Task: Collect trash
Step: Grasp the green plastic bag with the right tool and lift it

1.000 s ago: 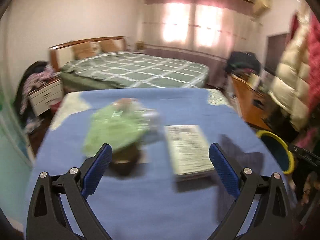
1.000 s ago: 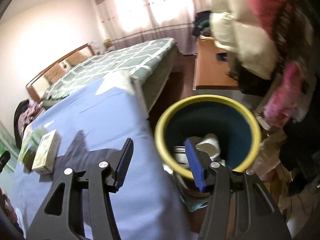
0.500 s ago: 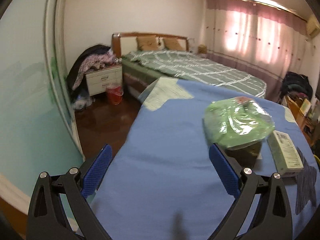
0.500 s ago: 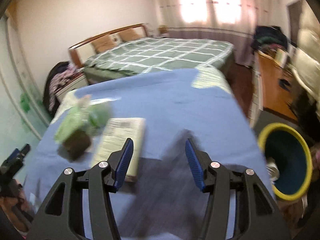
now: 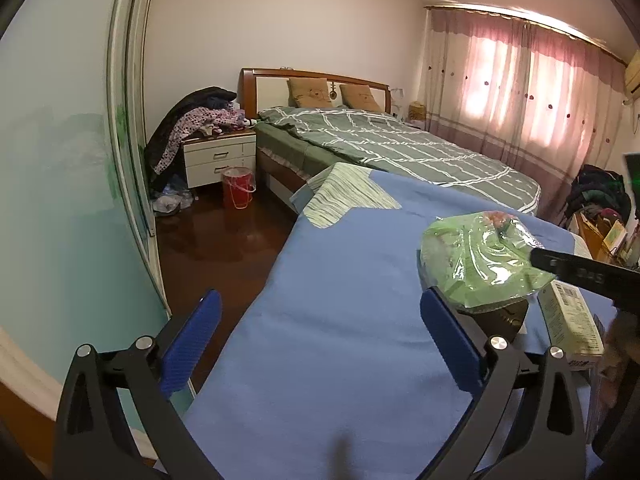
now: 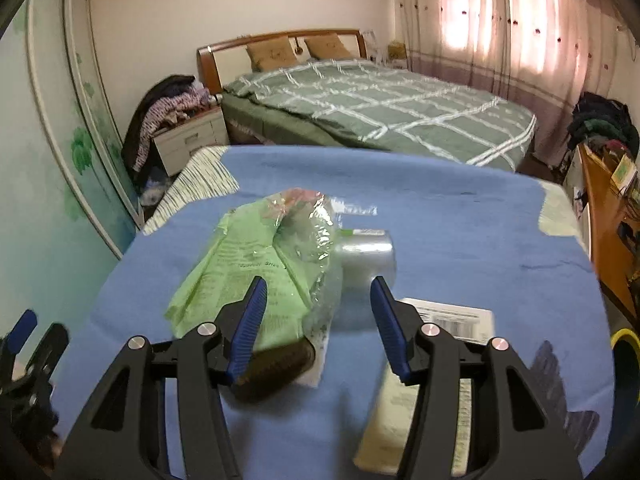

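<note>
— Where is the trash?
— A green plastic bag (image 6: 256, 264) lies mid-table on the blue table cloth (image 6: 460, 232), over a dark object (image 6: 276, 368); a white carton (image 6: 424, 376) lies just beside it, toward the table's right edge.
— And the grippers?
— The right gripper (image 6: 318, 328) hovers over the bag, jaws spread, grasping nothing. The left gripper (image 5: 320, 344) hangs by the table's left edge, jaws released, empty.
— The bin?
— A yellow-rimmed bin (image 6: 624, 344) peeks past the right edge.

One green plastic wrapper (image 6: 256, 272), one dark roll (image 6: 276, 368), one barcoded box (image 6: 436, 364), one silver packet (image 6: 368, 256), two pillows (image 5: 308, 92), one red bucket (image 5: 238, 187), one nightstand (image 5: 219, 156).
</note>
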Demonstrator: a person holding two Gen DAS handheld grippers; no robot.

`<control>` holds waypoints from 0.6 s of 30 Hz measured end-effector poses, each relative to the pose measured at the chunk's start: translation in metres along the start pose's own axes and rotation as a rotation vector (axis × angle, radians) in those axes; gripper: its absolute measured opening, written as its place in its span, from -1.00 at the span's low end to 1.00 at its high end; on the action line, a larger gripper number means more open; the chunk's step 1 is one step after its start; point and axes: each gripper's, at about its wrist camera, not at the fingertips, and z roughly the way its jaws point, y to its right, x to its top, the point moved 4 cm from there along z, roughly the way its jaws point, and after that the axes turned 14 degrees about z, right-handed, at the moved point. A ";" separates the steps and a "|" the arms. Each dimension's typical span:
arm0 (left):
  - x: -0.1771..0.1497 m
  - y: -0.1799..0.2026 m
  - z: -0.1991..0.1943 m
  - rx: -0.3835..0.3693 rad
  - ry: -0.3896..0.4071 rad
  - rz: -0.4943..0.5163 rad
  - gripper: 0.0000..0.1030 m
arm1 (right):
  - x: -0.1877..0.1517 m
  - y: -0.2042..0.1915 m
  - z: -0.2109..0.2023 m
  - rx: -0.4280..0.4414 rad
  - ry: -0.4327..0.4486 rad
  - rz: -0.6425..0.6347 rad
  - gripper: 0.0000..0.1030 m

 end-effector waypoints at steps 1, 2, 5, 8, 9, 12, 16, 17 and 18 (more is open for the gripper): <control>0.001 0.000 -0.001 -0.002 0.000 -0.003 0.90 | -0.001 0.001 0.003 0.001 -0.011 0.008 -0.16; 0.000 0.000 0.000 -0.002 -0.004 -0.009 0.90 | -0.001 0.002 0.006 0.002 -0.021 0.013 -0.36; 0.000 -0.003 0.005 -0.016 -0.016 -0.036 0.90 | -0.004 0.002 0.006 0.025 -0.025 0.017 -0.73; -0.002 -0.011 0.008 -0.026 -0.030 -0.072 0.90 | -0.005 0.002 0.002 0.055 -0.014 0.031 -0.84; -0.003 -0.012 0.009 -0.032 -0.033 -0.086 0.90 | -0.005 0.003 -0.001 0.062 -0.006 0.037 -0.85; -0.005 -0.015 0.010 -0.036 -0.025 -0.109 0.90 | -0.005 0.010 -0.011 0.085 0.010 0.067 -0.85; -0.003 -0.011 0.008 -0.035 -0.009 -0.095 0.90 | -0.004 0.030 -0.036 0.100 0.068 0.126 -0.85; -0.004 -0.010 0.007 -0.034 -0.006 -0.088 0.90 | -0.005 0.035 -0.042 0.099 0.083 0.136 -0.85; -0.004 -0.008 0.007 -0.033 -0.004 -0.079 0.90 | -0.005 0.042 -0.052 0.098 0.108 0.152 -0.85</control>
